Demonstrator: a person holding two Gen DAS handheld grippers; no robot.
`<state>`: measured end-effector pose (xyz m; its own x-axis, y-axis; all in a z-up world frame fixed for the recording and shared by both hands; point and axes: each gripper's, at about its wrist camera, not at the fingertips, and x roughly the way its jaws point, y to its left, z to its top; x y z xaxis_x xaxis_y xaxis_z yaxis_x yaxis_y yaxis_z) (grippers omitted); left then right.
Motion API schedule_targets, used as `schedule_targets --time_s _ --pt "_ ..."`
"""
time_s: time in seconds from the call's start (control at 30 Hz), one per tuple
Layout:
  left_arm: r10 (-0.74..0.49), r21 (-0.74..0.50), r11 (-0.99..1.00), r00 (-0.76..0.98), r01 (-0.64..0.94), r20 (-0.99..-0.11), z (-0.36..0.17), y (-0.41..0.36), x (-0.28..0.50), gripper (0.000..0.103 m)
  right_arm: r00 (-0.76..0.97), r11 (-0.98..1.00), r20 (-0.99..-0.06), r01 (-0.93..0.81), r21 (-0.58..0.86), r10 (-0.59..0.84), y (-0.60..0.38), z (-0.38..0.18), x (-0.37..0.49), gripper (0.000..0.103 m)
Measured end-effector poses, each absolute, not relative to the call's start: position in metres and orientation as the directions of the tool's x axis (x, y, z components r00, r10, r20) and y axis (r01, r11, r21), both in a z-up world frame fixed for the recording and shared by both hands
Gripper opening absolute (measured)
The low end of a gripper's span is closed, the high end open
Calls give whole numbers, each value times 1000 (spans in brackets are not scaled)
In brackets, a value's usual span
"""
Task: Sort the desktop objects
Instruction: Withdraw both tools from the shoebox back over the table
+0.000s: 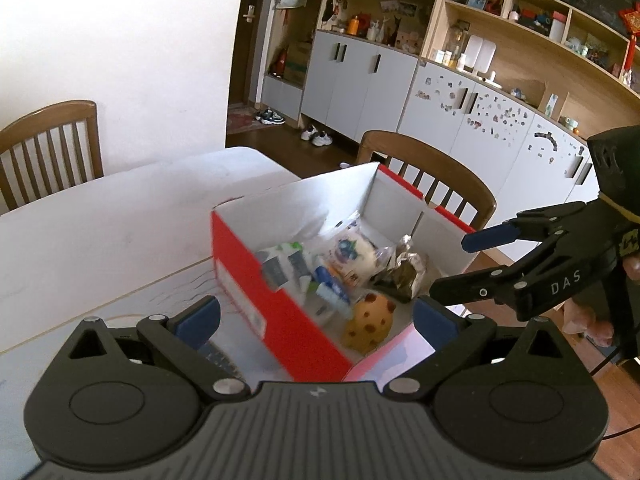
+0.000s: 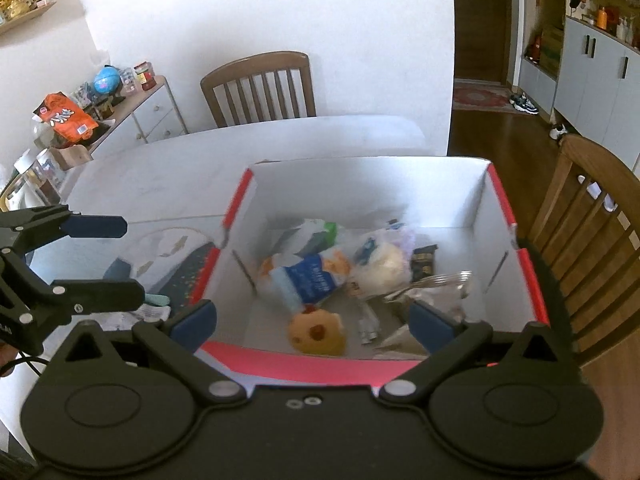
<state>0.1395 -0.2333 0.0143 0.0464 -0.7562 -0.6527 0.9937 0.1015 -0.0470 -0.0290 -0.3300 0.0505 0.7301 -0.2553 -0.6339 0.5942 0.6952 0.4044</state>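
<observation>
A red and white cardboard box [image 1: 256, 284] [image 2: 360, 188] stands open on the white table [image 1: 100, 216]. Inside it lie a yellow cookie-shaped toy [image 1: 370, 320] [image 2: 318, 332], a bagged white bun [image 1: 352, 256] [image 2: 380, 266], a blue-labelled packet [image 2: 308, 276], a green and white packet [image 1: 284, 260] and a clear bag with dark contents [image 1: 402, 270]. My left gripper [image 1: 316, 318] [image 2: 118, 260] hovers open by the box's left side and holds nothing. My right gripper [image 2: 313, 322] [image 1: 464, 262] hangs open over the box's near edge, also holding nothing.
A dark patterned item [image 2: 188, 276] and crumpled paper [image 2: 152, 312] lie on the table left of the box. Wooden chairs [image 2: 260, 84] [image 1: 432, 176] stand at the far side and right of the table. A cluttered sideboard [image 2: 132, 108] and wall cabinets [image 1: 360, 80] lie beyond.
</observation>
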Motion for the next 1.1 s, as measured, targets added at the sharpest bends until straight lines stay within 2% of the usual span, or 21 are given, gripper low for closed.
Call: schedule_targets --time_s 0.57,1.1 --pt "-745 -127 156 32 980 -666 12 -151 201 103 735 702 -628 586 403 -253 -266 69 31 103" --pt "-725 -105 123 17 987 -688 -18 -116 230 103 725 733 -642 574 365 -248 -227 69 79 103"
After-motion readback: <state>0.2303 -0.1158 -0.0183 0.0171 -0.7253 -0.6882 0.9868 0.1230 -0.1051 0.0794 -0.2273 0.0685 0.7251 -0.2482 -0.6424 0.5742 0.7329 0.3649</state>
